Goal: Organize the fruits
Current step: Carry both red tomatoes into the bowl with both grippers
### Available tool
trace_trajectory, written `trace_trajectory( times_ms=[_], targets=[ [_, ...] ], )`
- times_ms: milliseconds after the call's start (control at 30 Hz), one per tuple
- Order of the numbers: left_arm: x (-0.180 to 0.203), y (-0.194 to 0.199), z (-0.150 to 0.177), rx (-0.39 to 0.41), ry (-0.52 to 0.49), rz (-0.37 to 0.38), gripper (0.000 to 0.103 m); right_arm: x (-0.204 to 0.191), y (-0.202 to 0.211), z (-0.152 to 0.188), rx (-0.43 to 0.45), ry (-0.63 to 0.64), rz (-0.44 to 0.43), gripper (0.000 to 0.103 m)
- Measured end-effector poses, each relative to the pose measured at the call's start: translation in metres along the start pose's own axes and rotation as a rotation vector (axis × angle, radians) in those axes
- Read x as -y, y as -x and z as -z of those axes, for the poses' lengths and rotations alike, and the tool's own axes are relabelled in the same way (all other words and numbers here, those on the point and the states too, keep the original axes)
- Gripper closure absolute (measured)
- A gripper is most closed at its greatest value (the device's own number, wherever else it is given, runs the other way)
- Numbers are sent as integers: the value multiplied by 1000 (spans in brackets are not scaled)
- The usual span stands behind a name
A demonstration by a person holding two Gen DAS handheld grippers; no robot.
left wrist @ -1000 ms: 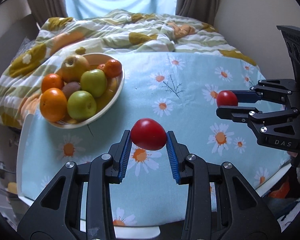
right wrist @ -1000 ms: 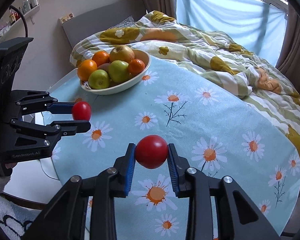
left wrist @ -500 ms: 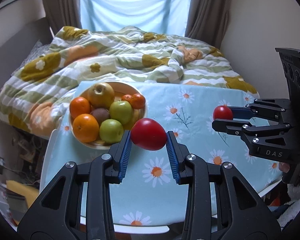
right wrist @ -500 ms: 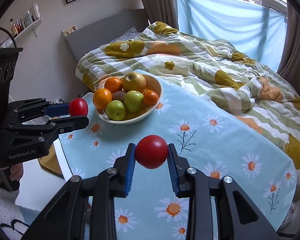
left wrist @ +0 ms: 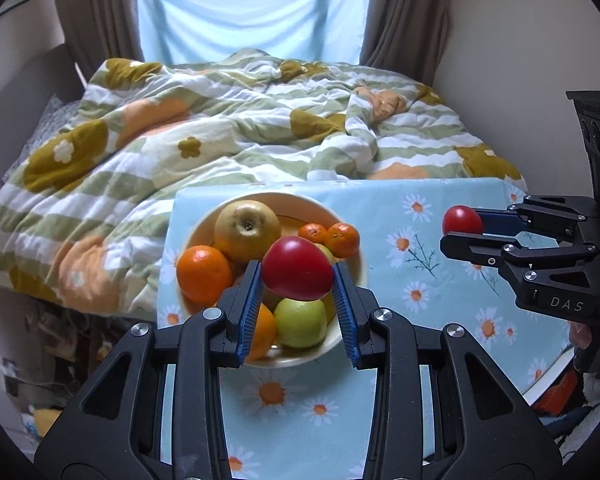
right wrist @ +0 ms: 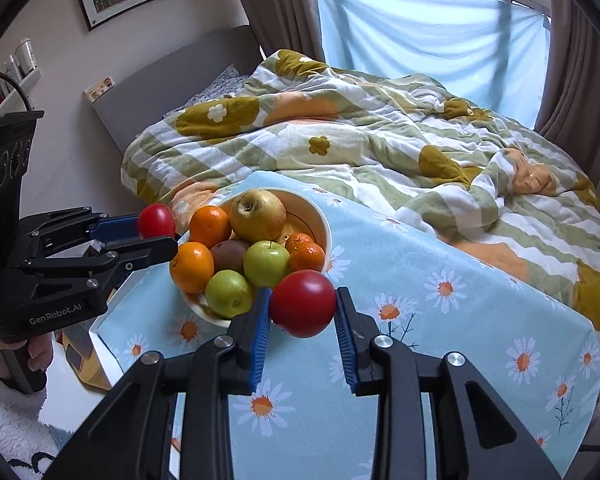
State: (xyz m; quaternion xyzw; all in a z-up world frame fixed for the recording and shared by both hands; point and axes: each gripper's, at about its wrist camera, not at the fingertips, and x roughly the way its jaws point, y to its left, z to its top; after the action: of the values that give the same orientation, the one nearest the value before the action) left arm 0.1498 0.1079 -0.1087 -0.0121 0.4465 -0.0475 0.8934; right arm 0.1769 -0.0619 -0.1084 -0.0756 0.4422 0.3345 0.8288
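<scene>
Behind the daisy-clothed bench (left wrist: 440,208) lies a rumpled bed (left wrist: 220,132), while each hand-held gripper, left (left wrist: 298,300) and right (right wrist: 302,320), clamps a red tomato (left's (left wrist: 297,268), right's (right wrist: 302,303)) near the fruit bowl (right wrist: 320,220).

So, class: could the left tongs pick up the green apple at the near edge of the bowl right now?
Probably not: the left tongs are already shut on a red tomato, so the green apple stays out of reach until that is dropped.
</scene>
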Motion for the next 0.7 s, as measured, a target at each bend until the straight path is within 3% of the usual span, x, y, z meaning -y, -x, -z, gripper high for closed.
trace_trajectory(
  times_ms=[400,700],
  targets=[
    [-36,-63,-11,-94,-84,77,62,-4,-44,-17,-23,-129,56,74],
    [-40,-82,-9,-122,-142,111,61,-5,-51,-15,-29,-194,94,74]
  ],
)
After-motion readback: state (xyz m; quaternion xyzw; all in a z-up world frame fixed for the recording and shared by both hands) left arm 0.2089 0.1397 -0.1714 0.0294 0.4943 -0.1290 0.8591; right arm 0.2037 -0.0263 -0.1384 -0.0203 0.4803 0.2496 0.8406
